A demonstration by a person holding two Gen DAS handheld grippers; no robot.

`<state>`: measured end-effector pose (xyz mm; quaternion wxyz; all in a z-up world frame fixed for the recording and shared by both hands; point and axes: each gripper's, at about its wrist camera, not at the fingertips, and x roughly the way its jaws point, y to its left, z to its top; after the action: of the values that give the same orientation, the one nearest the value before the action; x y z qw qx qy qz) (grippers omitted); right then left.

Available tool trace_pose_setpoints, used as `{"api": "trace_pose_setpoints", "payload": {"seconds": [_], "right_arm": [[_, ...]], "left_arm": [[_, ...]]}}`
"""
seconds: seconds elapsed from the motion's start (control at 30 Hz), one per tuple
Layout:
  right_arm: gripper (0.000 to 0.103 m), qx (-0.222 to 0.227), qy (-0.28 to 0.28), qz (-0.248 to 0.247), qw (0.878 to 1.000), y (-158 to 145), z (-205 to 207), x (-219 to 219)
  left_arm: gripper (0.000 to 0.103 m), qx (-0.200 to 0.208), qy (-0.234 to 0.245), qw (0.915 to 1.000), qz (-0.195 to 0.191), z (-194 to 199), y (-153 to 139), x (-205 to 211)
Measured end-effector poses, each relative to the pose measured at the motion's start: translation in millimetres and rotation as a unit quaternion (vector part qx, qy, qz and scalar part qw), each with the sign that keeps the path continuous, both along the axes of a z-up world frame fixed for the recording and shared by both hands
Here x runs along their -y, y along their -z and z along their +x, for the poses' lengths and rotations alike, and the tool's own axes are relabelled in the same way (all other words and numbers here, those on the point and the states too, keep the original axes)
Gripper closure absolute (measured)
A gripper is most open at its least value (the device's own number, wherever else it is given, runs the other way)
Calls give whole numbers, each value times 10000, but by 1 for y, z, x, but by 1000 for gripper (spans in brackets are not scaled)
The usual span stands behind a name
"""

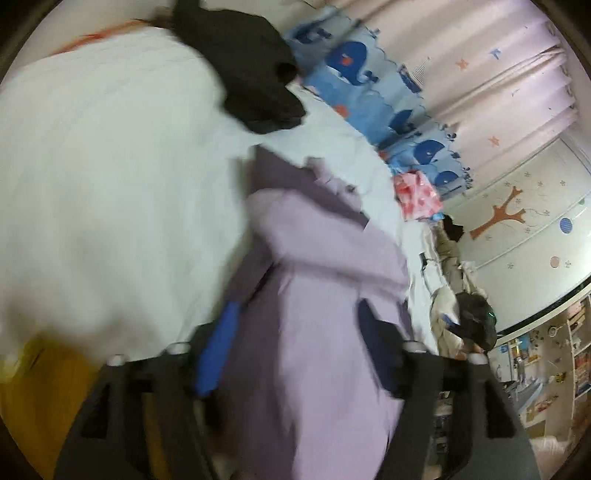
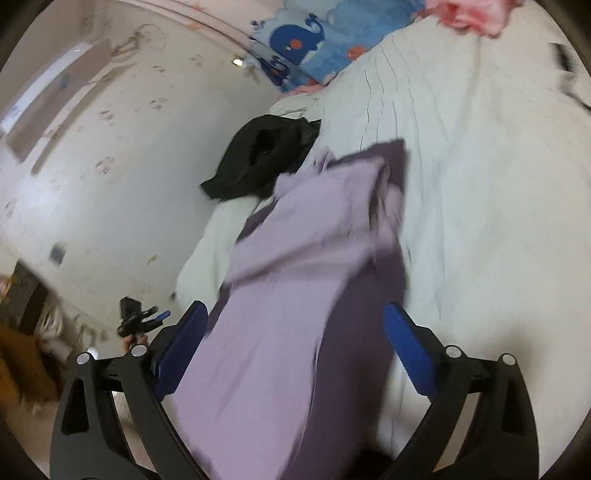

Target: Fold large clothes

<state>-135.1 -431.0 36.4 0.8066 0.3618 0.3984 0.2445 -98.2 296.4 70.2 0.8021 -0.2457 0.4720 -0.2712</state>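
While both tools stand over the bed, the lilac cotton garment [image 2: 295, 295] lies lengthwise on the pale quilted bedspread [image 2: 480, 229], partly folded, with a darker purple layer showing along its edges. The right gripper [image 2: 295, 354] has its blue-padded fingers [image 2: 410, 343] spread wide on either side of the garment's near end; the pads stand clear of the cloth and pinch nothing. In the left wrist view, the left gripper [image 1: 295, 354] is likewise spread, its blue pad [image 1: 218, 354] beside the same garment [image 1: 317, 332], with no cloth clamped; the picture is blurred. Just beyond the garment's far end, a crumpled black cloth item [image 2: 262, 158] rests on the bedspread, close to its edge. Farther off than the garment, at the bedspread's far border, lie a blue whale-print fabric [image 2: 303, 40] and a pink patterned cloth [image 2: 472, 14].
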Motion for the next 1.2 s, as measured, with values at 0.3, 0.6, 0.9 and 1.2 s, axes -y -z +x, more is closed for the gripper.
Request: {"api": "trace_pose_setpoints", "payload": {"seconds": [0.3,0.6,0.9,1.2], "right_arm": [[11,-1040,154,-597,9927,90,173,-12],[59,-505,-209,-11,9985,108,179,-34],[74,1248,-132,-298,9916,-56,136,-31],[40,-862,1058,-1323,9818,57,166,92]], "left_arm": [[34,-782,-113,9968,145,195,110,97],[30,-852,239,9943,595,203,129,138],[72,903,290,9929,-712,164,-6,148],[60,154,385,9959,809,223,91,245]]}}
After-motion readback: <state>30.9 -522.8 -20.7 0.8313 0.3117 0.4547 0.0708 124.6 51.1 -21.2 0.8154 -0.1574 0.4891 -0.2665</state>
